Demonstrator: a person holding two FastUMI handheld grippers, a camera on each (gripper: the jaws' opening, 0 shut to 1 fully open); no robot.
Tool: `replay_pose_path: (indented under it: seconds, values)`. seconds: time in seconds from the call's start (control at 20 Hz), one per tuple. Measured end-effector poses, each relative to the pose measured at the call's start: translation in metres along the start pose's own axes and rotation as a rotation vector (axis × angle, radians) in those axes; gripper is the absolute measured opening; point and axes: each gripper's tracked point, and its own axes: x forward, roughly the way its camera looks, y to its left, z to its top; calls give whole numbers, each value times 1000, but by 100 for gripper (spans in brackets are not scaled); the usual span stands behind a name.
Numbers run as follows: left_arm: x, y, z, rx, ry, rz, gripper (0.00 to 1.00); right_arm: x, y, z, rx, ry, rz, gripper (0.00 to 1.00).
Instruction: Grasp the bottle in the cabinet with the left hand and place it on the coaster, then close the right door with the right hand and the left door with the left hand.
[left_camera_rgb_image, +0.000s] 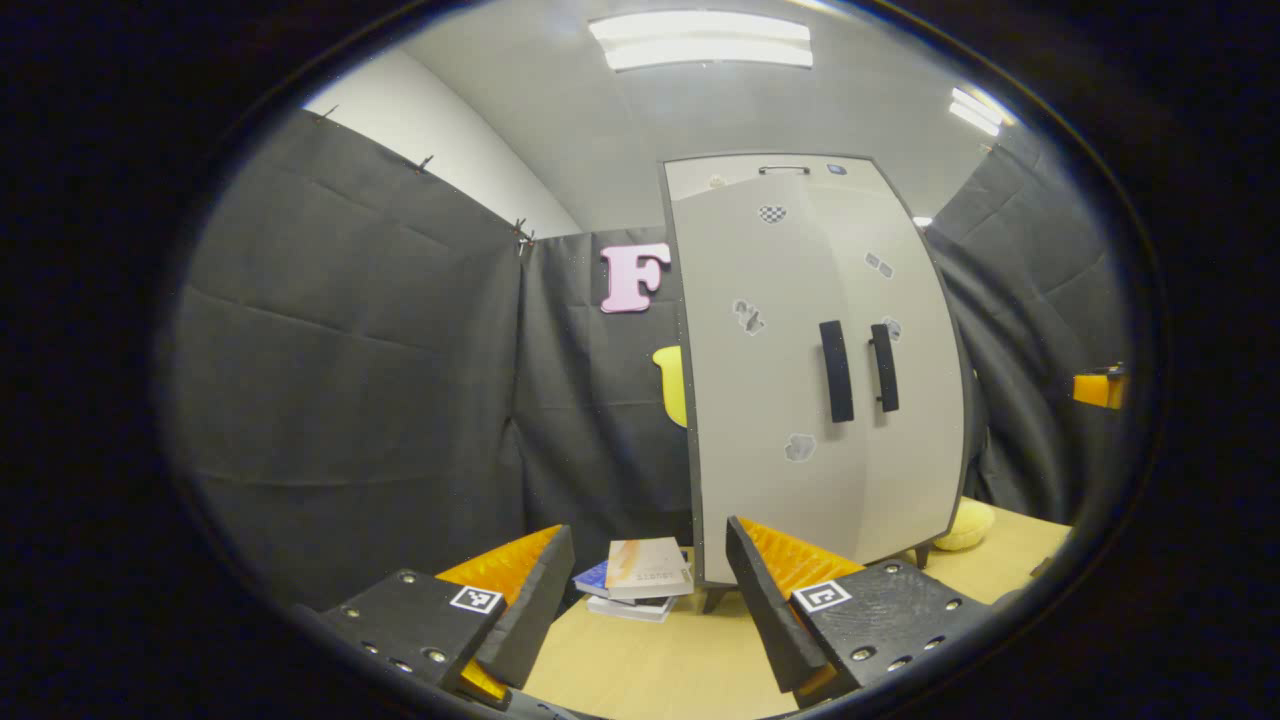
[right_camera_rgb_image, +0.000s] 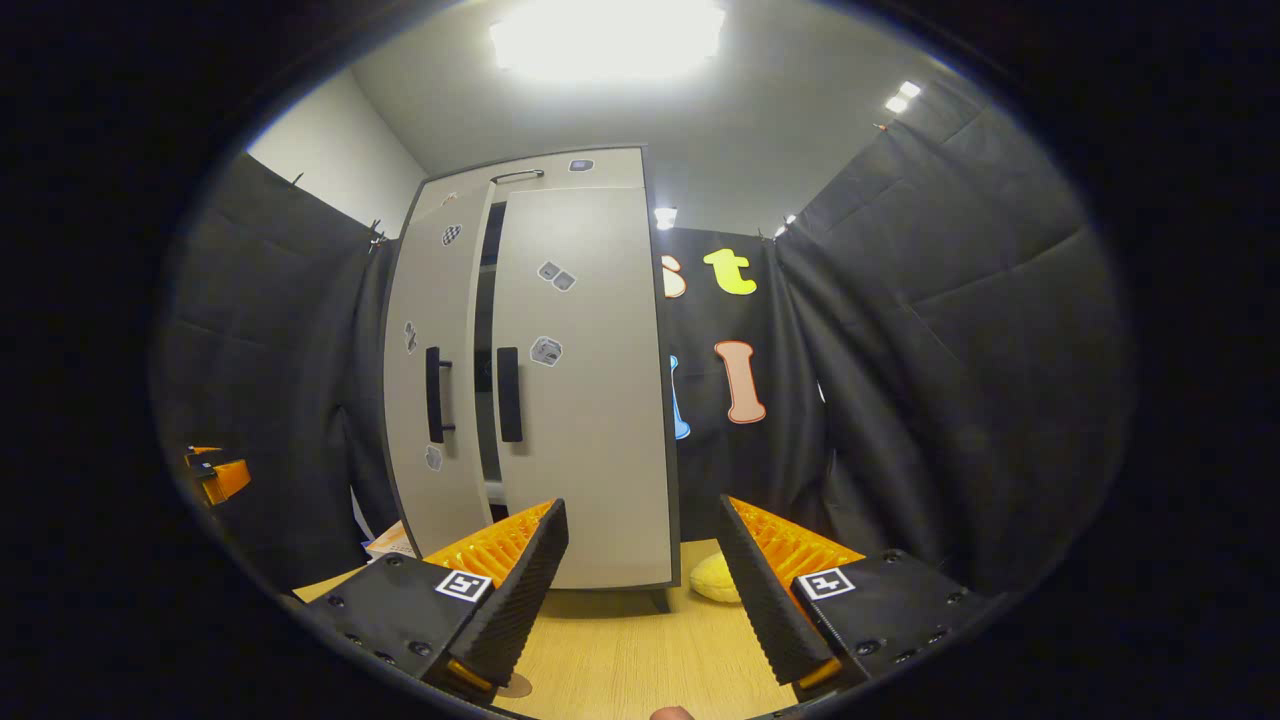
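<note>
Nearest to me, my left gripper (left_camera_rgb_image: 640, 590) has its fingers spread wide with nothing between them, held above the wooden table (left_camera_rgb_image: 650, 670); my right gripper (right_camera_rgb_image: 640, 580) is just as wide open and just as empty over the same tabletop. At the near edge in the right gripper view I catch a sliver of a round disc (right_camera_rgb_image: 515, 686) beside the left finger, which I take to be the coaster, though too little shows to be sure. A little farther, on the left, a small stack of books (left_camera_rgb_image: 635, 580) lies by the cabinet's foot, and a soft yellow thing (right_camera_rgb_image: 715, 578) sits at its right base. Beyond stands the cabinet (left_camera_rgb_image: 800, 370): from the left it looks closed, but the right gripper view shows a dark gap between the left door (right_camera_rgb_image: 435, 380) and the right door (right_camera_rgb_image: 580, 390), so they stand ajar. I cannot see the bottle; I judge it is inside, behind the doors. I read this as the very start, the grasp not begun. My next move calls for getting the doors wide enough, then sending the left gripper into the gap
</note>
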Motion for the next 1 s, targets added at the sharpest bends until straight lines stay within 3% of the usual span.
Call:
replay_pose_path:
  seconds: [0.1, 0.2, 0.25, 0.35, 0.4, 0.45, 0.9, 0.95, 1.0]
  values:
    - [-1, 0, -1, -11, 6, 4, 95, -1, 2, 0, 0, 1, 6, 95]
    - [0, 2, -1, -1, 8, 6, 89, -1, 1, 3, -2, -6, 6, 95]
    - [-1, 3, 0, 5, 6, 11, 95, 0, 0, 7, -4, -13, 6, 95]
    - [-3, 2, -1, 6, 5, 14, 95, 1, -1, 11, -6, -25, 5, 95]
    - [-3, 2, 0, 3, 4, 16, 89, 2, 0, 12, -7, -27, 7, 95]
    - [-4, 2, 0, 1, 3, 16, 95, 3, -1, 13, -11, -29, 7, 95]
    - [-5, 3, 0, 18, 5, 13, 95, 9, -4, 14, -22, -33, 11, 95]
    - [-5, 3, -1, 18, 4, 13, 89, 10, -4, 16, -22, -37, 10, 95]
    - [-5, 3, -1, 18, 4, 14, 95, 11, -4, 17, -23, -40, 10, 95]
